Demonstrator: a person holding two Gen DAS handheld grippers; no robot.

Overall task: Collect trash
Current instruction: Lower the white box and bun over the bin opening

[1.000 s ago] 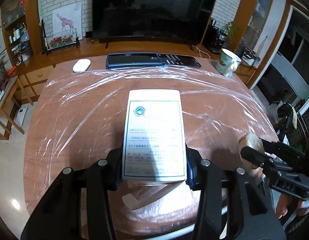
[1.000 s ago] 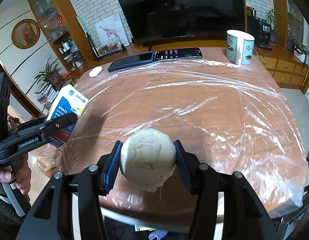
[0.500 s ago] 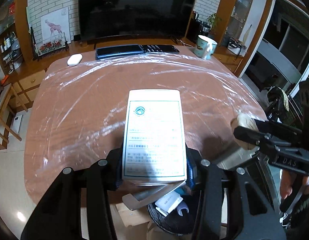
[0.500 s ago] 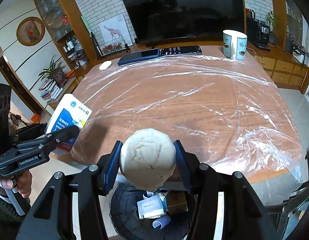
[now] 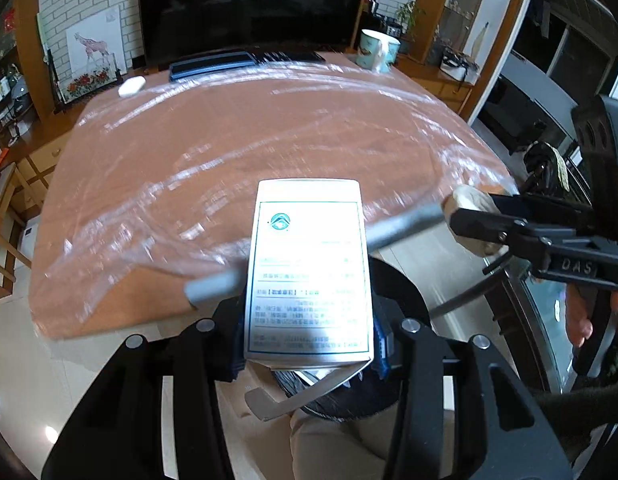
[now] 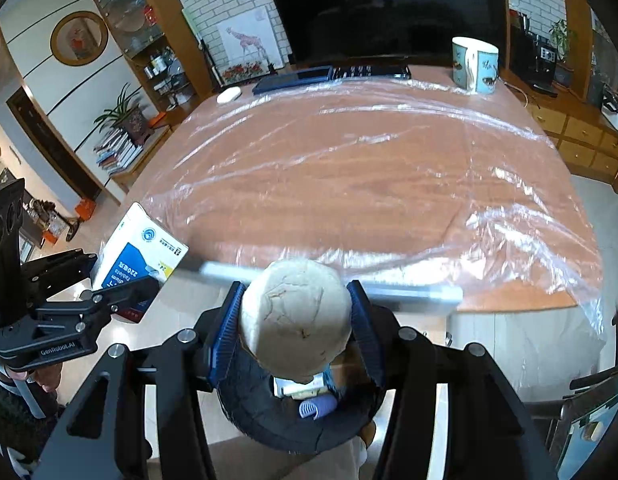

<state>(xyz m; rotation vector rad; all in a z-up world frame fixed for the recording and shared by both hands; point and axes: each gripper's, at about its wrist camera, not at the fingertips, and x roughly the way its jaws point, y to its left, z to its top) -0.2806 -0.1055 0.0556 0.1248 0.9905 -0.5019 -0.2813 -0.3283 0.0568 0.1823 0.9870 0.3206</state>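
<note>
Both fingers pinch trash, box (image 5: 307, 272) and pale ball (image 6: 295, 316), beyond the plastic-covered wooden table (image 6: 369, 176).

A wooden table (image 6: 349, 184) lay under crinkled clear plastic sheeting (image 6: 521, 216). At its far edge stood a teal-patterned mug (image 6: 474, 65), a white mouse (image 6: 228, 94), a dark keyboard (image 6: 369, 71) (beside a blue tablet (image 6: 291, 80)), before a black television (image 6: 383, 8).

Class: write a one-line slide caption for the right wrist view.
Right gripper holds a round bun above a black bin beside the table.
</note>
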